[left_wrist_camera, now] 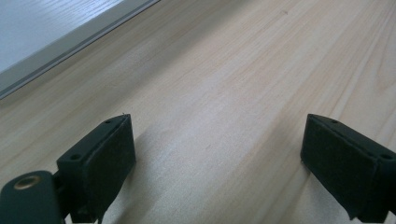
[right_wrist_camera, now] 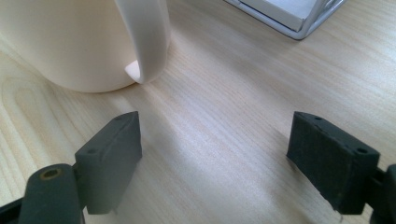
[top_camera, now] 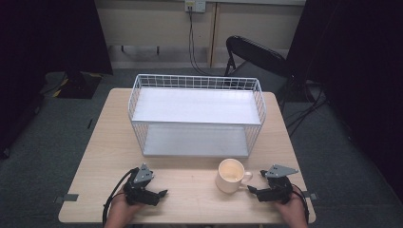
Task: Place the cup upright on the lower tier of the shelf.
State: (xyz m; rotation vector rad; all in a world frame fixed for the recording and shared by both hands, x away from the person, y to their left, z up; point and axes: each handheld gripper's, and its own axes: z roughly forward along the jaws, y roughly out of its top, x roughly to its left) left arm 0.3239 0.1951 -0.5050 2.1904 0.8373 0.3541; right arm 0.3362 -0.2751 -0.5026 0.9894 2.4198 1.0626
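Both claws sat spread and empty on the tabletop [top_camera: 190, 185].
My right claw [top_camera: 253, 190] faced the cream mug [top_camera: 231, 175] handle; nothing grasped yet, wire shelf basket [top_camera: 196, 115] bare.

In the right gripper view the mug [right_wrist_camera: 70, 42] is cut off by the top and left edges, its rim and inside unseen. Beyond the mug, the wire basket [right_wrist_camera: 299, 18] shows just a corner. In the high view the forearms run off below the counter [top_camera: 190, 190].
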